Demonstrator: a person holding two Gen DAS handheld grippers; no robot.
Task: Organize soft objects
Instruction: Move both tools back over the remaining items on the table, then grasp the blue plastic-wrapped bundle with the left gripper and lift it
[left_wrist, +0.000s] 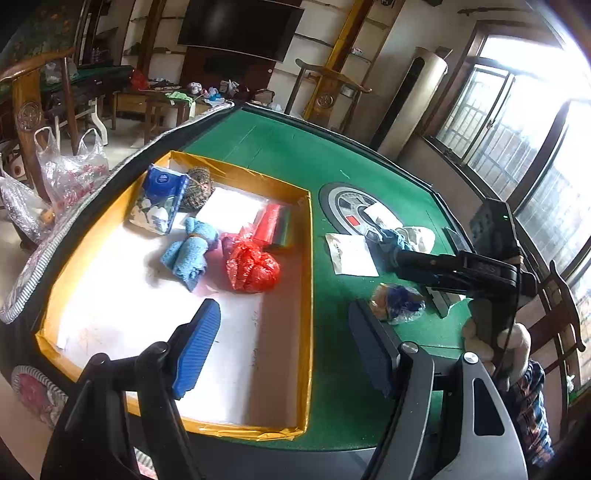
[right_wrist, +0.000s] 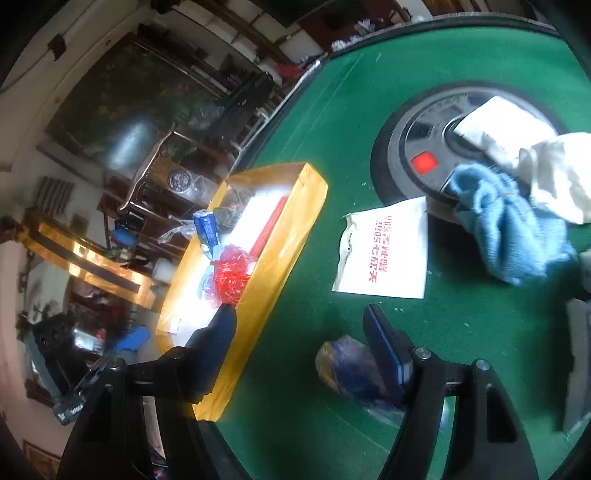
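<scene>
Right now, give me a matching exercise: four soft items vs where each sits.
Items:
1. red plastic bag
2. white printed pouch
3. blue tissue pack
4. bag with blue contents

Places:
A. on the green felt, beside the table's round centre panel
B. far corner of the yellow-rimmed box
C. on the felt, nearest the right gripper
D. inside the box, next to the blue cloth roll

Pairs: 1-D, 2-A, 3-B, 4-C
</scene>
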